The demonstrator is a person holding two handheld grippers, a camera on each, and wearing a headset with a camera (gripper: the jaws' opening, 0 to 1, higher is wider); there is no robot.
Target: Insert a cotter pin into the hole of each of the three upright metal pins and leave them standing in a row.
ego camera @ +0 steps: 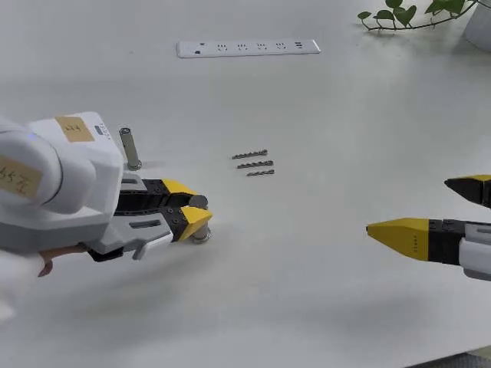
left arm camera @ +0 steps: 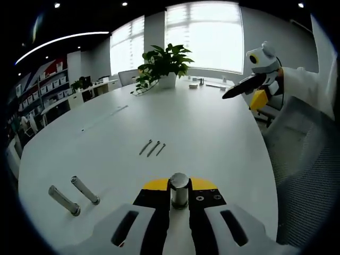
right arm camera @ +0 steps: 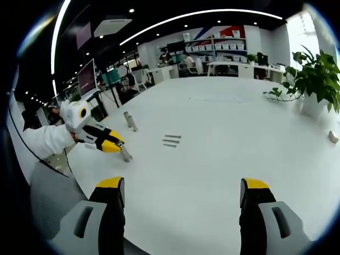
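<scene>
Cotter pins [ego camera: 253,163], three of them, lie loose and side by side on the white table [ego camera: 307,291], just toward twelve o'clock from the middle of the head view. My left tongs [ego camera: 198,211] sit at nine o'clock there, jaws closed on a metal pin [left arm camera: 179,190]. In the left gripper view its round head stands up between my yellow tips. In the head view its foot shows just under them, and I cannot tell whether it touches the table. Two more metal pins [right arm camera: 130,121] stand upright close together, at twelve o'clock from the held one in the right gripper view and well apart from the cotter pins. My right tongs [ego camera: 407,205] hang at three o'clock in the head view, jaws spread wide and holding nothing.

The table is broad, pale and matte with a rounded edge. A white power strip [ego camera: 248,48] lies flat at twelve o'clock, and a potted plant [ego camera: 406,14] trails leaves at one o'clock. Around me is an open office. Bright windows [left arm camera: 204,34] stand behind the plant in the left gripper view. Shelves [right arm camera: 223,45] and a dark ceiling with curved strip lights [right arm camera: 202,13] show in the right gripper view.
</scene>
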